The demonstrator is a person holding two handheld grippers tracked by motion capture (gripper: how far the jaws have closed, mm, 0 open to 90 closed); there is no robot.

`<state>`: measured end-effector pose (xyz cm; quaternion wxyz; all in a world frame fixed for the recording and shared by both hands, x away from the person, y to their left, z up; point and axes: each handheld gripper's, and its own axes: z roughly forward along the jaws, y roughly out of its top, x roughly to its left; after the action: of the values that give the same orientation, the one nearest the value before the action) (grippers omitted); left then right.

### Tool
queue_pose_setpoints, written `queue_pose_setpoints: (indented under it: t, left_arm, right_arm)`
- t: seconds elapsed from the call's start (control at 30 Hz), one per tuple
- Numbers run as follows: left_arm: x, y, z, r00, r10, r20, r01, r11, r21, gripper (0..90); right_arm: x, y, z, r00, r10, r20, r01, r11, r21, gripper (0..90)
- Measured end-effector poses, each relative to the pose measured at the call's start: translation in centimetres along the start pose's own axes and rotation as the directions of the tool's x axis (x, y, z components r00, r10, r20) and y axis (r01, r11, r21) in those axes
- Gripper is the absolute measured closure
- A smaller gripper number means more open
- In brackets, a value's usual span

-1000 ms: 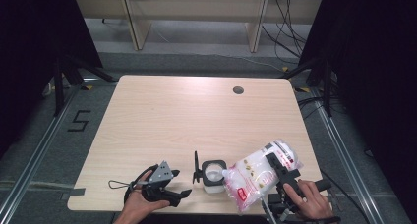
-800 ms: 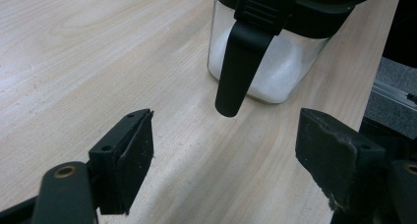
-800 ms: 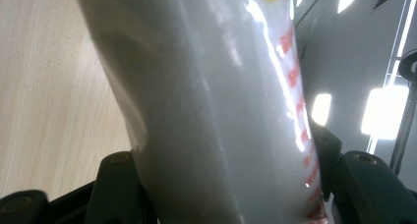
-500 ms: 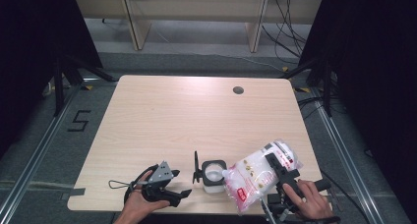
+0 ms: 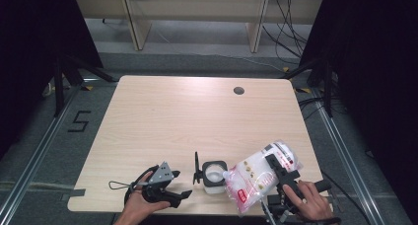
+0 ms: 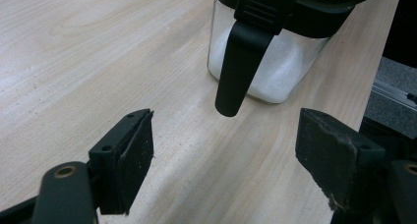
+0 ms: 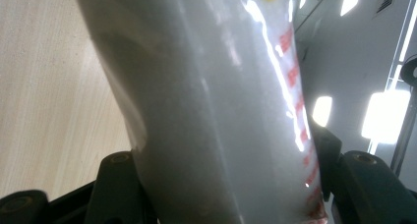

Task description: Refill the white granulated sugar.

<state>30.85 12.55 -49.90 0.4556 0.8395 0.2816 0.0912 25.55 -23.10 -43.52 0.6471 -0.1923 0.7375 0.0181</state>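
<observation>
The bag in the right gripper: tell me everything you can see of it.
The bag is clear plastic with red print, full of white grains. It is clamped in the right gripper and tilted, its lower corner at the rim of the open jar near the table's front edge.

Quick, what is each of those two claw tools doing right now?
Left gripper: open, holding nothing, aimed at the jar.
Right gripper: shut on the plastic bag of white powder, tilted toward the jar.
</observation>
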Motion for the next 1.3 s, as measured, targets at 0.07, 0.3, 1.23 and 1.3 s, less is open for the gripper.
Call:
queue_pose_setpoints:
  t: [0.07,0.3,1.23,1.3]
  left_arm:
    - [0.05,0.01,-0.04,1.0000,0.007,0.000,-0.007,1.0000,0.006,21.9]
    - [0.05,0.01,-0.05,1.0000,0.007,-0.001,-0.007,1.0000,0.006,21.9]
    - [0.09,0.02,-0.11,0.9999,0.013,-0.005,-0.013,0.9998,0.012,21.9]
    - [0.02,0.00,-0.11,1.0000,0.001,-0.007,-0.001,0.9999,0.012,21.9]
  right_arm:
    - [0.15,-0.03,0.06,0.9998,0.012,0.017,-0.012,1.000,-0.011,44.3]
    - [0.17,0.08,-0.02,0.9999,0.016,-0.001,-0.016,1.000,0.000,44.3]
    - [0.12,-0.06,0.04,0.9994,0.034,0.011,-0.033,0.999,-0.016,44.4]
    - [0.05,-0.02,-0.03,0.9996,0.028,0.008,-0.027,1.000,-0.012,44.4]
